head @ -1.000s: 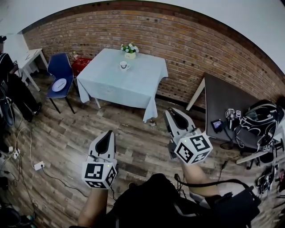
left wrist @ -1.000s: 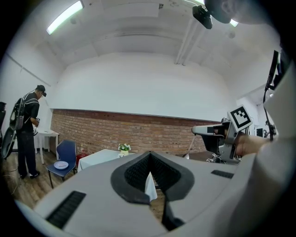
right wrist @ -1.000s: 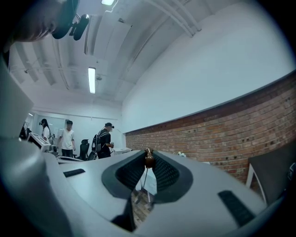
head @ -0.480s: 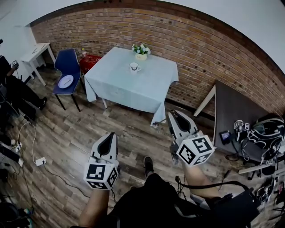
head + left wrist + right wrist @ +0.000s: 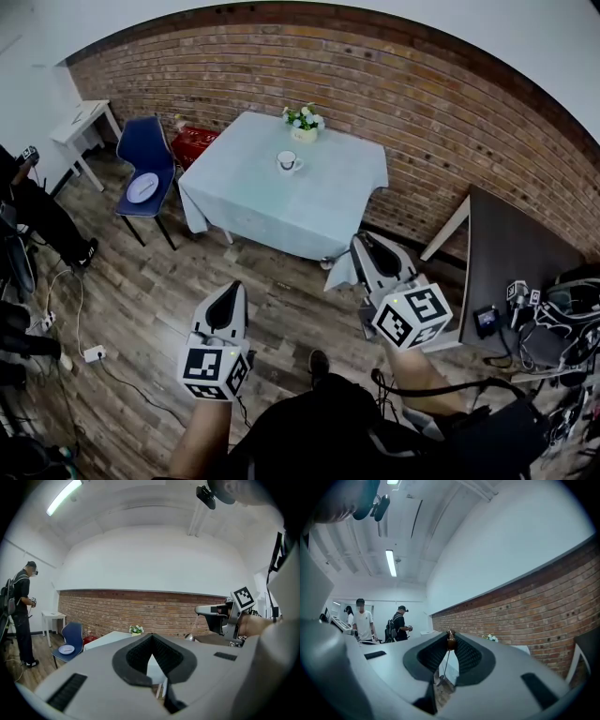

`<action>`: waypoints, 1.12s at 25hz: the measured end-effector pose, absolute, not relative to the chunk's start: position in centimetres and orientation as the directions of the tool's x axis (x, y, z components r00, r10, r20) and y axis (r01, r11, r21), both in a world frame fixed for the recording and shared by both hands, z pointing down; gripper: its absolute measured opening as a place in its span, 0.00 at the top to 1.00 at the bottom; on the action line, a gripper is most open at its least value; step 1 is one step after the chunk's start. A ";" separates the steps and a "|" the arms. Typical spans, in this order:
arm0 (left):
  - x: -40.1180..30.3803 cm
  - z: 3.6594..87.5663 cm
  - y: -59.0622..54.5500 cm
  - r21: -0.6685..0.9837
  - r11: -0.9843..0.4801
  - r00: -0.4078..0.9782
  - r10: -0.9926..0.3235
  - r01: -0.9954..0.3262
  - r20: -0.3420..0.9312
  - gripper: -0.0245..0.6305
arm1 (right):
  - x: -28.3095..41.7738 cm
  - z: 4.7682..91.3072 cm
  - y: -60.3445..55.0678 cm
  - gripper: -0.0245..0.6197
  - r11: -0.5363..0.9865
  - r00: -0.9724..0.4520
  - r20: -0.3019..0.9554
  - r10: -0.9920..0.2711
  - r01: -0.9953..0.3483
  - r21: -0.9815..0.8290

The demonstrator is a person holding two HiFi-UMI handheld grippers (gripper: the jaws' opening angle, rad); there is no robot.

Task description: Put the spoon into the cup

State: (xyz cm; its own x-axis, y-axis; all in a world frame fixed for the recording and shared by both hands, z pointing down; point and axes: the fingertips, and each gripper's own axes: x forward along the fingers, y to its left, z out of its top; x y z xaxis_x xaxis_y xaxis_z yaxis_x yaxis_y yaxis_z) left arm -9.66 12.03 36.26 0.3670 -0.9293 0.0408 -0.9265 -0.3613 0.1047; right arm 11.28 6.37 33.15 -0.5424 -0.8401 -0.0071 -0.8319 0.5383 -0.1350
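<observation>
Both claws were held level and side by side above the wooden floor (image 5: 141,281), pointing toward a worktop (image 5: 272,202) covered by a pale cloth.

Right claw (image 5: 364,246): closed on the spoon (image 5: 451,641). In the right gripper view, the brown end of the handle was pinched between the tips. The thin shaft hung down through the gap behind them, with the bowl lowest. The left gripper view showed the same claw from the side, with the spoon dangling beneath its tips.

Left claw (image 5: 232,291): closed and empty. Its tips met at a point, and only the cloth showed through the gap behind them.

The cup (image 5: 287,161) stood on the worktop, ahead of both claws and well apart from them. It was white, with its handle to the right as the head view showed it. No spoon could be seen in it. A small pot of flowers (image 5: 304,119) stood just beyond the cup, near the brick wall (image 5: 422,103).

A blue chair (image 5: 141,145) stood ahead and to the left of the left claw, beside the worktop, with a plate (image 5: 142,187) on its seat.
</observation>
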 end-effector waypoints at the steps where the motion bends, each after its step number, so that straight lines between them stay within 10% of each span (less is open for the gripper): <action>1: -9.4 36.3 11.2 0.104 -0.358 0.364 -0.930 -0.928 0.045 0.95 | 11.6 33.1 5.5 0.87 0.541 -0.546 -0.005 -0.838 -0.830 -0.137; 28: -3.8 37.6 -5.3 0.050 -0.353 0.356 -0.927 -0.934 0.115 0.95 | 17.0 34.6 -11.6 0.87 0.571 -0.579 -0.010 -0.815 -0.801 -0.181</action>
State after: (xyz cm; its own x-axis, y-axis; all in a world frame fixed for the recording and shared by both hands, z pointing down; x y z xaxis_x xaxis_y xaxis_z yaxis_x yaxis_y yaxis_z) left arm -3.81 -5.27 37.61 0.3563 -0.9273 0.1149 -0.9344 -0.3528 0.0499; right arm 17.00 -11.58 34.59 -0.5790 -0.8153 -0.0095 -0.8008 0.5708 -0.1813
